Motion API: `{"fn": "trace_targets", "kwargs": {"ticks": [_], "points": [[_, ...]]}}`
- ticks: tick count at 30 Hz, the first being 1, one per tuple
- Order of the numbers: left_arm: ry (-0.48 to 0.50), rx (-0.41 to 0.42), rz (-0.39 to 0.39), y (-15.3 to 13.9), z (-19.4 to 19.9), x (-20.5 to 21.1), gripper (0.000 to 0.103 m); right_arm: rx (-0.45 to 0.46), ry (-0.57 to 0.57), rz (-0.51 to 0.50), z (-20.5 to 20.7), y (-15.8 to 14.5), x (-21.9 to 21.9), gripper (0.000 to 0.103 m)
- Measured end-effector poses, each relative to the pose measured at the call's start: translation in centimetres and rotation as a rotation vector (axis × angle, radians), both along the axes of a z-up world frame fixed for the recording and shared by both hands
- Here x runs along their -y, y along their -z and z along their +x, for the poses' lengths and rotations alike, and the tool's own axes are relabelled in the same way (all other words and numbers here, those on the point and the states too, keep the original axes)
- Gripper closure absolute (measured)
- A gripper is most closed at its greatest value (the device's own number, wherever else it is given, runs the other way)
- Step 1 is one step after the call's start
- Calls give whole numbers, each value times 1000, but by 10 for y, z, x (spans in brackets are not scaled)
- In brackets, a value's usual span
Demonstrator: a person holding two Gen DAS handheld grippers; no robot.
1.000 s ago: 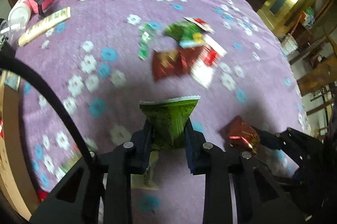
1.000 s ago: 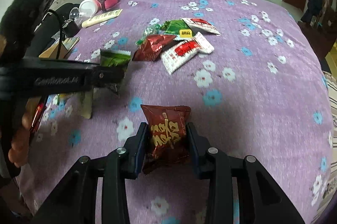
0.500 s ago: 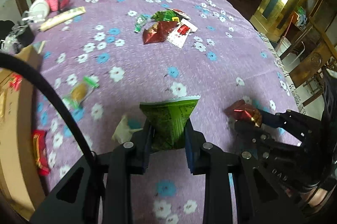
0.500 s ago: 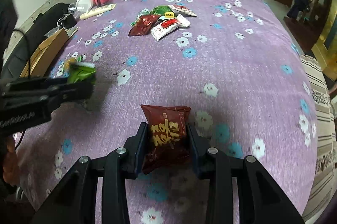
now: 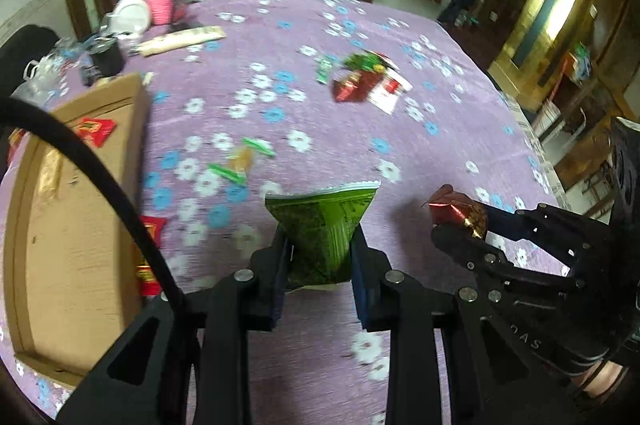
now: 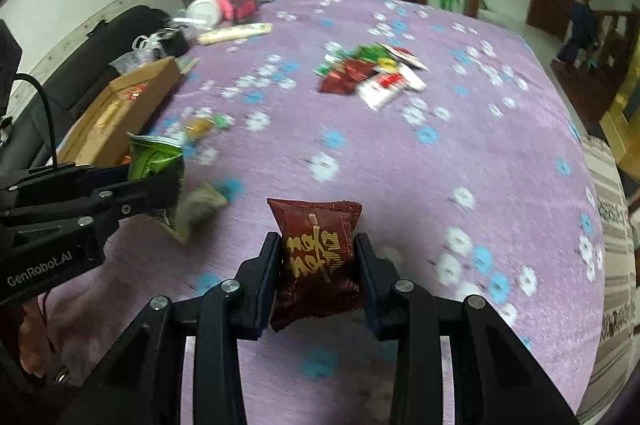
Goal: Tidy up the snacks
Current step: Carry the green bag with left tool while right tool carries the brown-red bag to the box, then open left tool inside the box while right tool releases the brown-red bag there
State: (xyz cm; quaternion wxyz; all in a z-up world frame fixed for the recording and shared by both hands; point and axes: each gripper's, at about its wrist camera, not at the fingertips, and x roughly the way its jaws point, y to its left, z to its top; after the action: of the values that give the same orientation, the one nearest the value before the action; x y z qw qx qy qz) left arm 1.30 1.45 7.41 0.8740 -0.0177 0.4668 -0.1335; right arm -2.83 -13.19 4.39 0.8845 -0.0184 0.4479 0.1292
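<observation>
in the left wrist view the left gripper point(image 5: 320, 257) has its fingers pinched narrow on a green snack packet point(image 5: 322, 225), held above the purple flowered cloth point(image 5: 440, 153), while the right gripper point(image 5: 460, 225) at the right edge clamps a dark red packet point(image 5: 456, 211). a cardboard box point(image 5: 80, 225) lies at the left with a few red packets point(image 5: 94, 131) already in it, so the sorting looks partly done; a pile of snacks point(image 5: 368, 81) sits farther up the cloth, a green-ended wrapped snack point(image 5: 240, 161) lies between pile and box, and red packets point(image 5: 150, 253) lie just beside the box wall. the box rim is near the left gripper's side, with bare cloth between. in the right wrist view the right gripper point(image 6: 318, 265) grips the dark red packet point(image 6: 316, 249) between narrow fingers, the left gripper point(image 6: 132, 193) to its left carries the green snack packet point(image 6: 154, 157) close to the cardboard box point(image 6: 132, 97). the pile of snacks point(image 6: 368, 77) is well apart, the table's right edge drops off beyond the cloth, and a pale crumpled wrapper point(image 6: 200, 205) lies under the left gripper's path.
</observation>
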Motion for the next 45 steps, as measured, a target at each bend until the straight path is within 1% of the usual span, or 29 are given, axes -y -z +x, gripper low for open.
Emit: {"fn": "trace_targets", "kwargs": {"ticks": [7,10,14,17,19,21,23,24,25,27,30,33,38,39,40,41,42,43,45], "points": [[-95,26,-27,-13,1,-51,74,40,-126,-2,15,-19,-60,67],[-155,37,-31,-18,4,-80,73,58,-198,-7,23,-28,-90,67],[-242,44,-22,-20,10,-119,73,84,-297,-10,34,-38,-135,67],[-314,37,6,-16,18,-151,73,108,-363,-9,43,-44,-170,67],[-368,19,18,-10,25,-176,73,114,-395,0,51,-46,-190,67],[-415,-18,18,0,33,-198,73,111,-416,19,59,-46,-207,67],[-449,-71,18,11,44,-219,73,89,-432,23,70,-40,-226,67],[-465,-98,31,18,50,-228,73,74,-435,22,77,-34,-235,67],[-477,-109,37,22,52,-234,73,62,-434,18,81,-30,-240,67],[-489,-135,42,30,58,-243,73,27,-424,16,95,-19,-252,67],[-498,-146,49,35,61,-247,73,-2,-417,11,104,-10,-260,67],[-494,-158,52,40,66,-250,73,-16,-422,-18,110,-4,-268,67],[-494,-174,72,44,71,-250,71,-25,-419,-33,114,-1,-274,67],[-495,-177,79,43,71,-250,69,-29,-418,-31,115,-1,-274,67],[-494,-186,91,43,72,-249,62,-28,-419,-23,114,-3,-272,67],[-491,-196,102,44,74,-249,58,-26,-420,-23,114,-3,-273,67],[-491,-208,117,46,75,-248,50,-24,-419,-28,113,-4,-272,64],[-494,-216,126,47,74,-247,48,-23,-418,-29,113,-4,-271,62],[-499,-204,115,45,72,-247,47,-23,-408,-31,113,-6,-267,57]]}}
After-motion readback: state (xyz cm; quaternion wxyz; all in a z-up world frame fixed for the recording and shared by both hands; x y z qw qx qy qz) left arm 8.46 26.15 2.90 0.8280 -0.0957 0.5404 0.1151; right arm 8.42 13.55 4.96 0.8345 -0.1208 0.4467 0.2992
